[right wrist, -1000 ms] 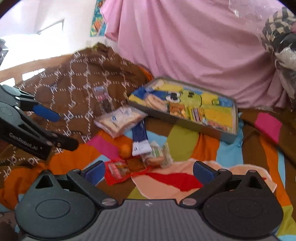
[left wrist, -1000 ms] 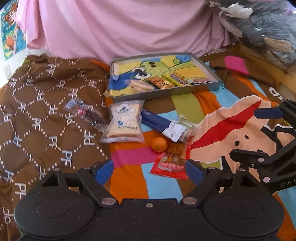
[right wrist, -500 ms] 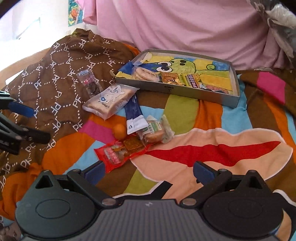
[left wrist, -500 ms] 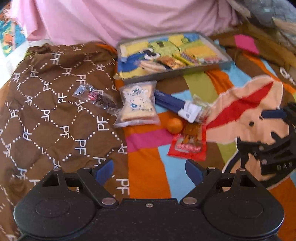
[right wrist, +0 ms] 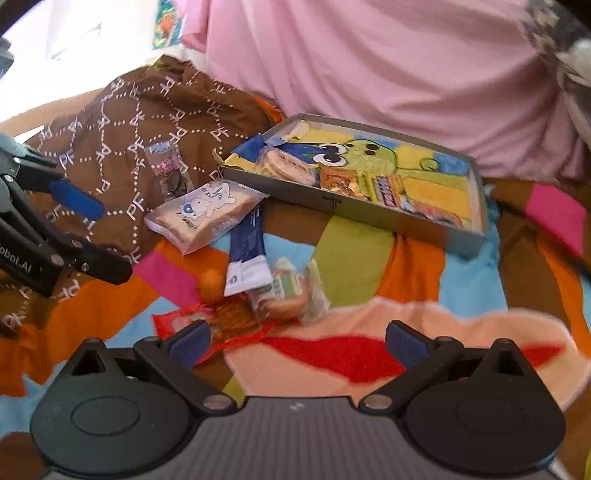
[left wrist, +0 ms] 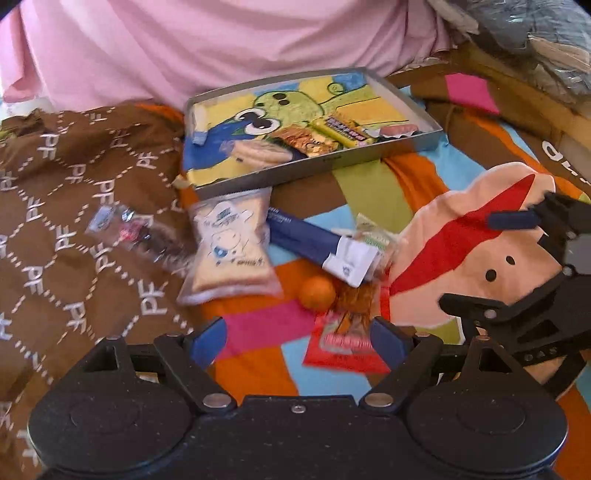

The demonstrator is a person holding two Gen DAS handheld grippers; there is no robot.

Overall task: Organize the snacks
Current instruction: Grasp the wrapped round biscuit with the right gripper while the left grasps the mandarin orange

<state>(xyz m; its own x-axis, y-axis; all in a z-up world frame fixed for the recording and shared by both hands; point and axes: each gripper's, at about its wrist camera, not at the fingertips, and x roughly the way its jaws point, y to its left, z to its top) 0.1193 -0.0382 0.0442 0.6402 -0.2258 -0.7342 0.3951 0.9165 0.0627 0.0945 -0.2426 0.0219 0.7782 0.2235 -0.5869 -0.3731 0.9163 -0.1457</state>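
We hold the left gripper (left wrist: 299, 339) and the right gripper (right wrist: 297, 343) above the blanket (left wrist: 369, 184), each with its jaws spread wide and nothing between them. The loose snacks lie together on the blanket in front of the tray (left wrist: 317, 164): a bread packet (left wrist: 231, 247), a blue sachet (left wrist: 314, 245), an orange (left wrist: 317, 292) and a red packet (left wrist: 343, 343). More snacks lie inside the tray.

Home bedroom. Work surface is a bed with a cartoon-print patchwork cover (left wrist: 369, 184) and a brown "PF" quilt (right wrist: 122, 122); pink sheet (left wrist: 221, 48) draped behind, bagged clothes (left wrist: 535, 40) heaped at right, colourful poster (right wrist: 168, 26) on white wall.
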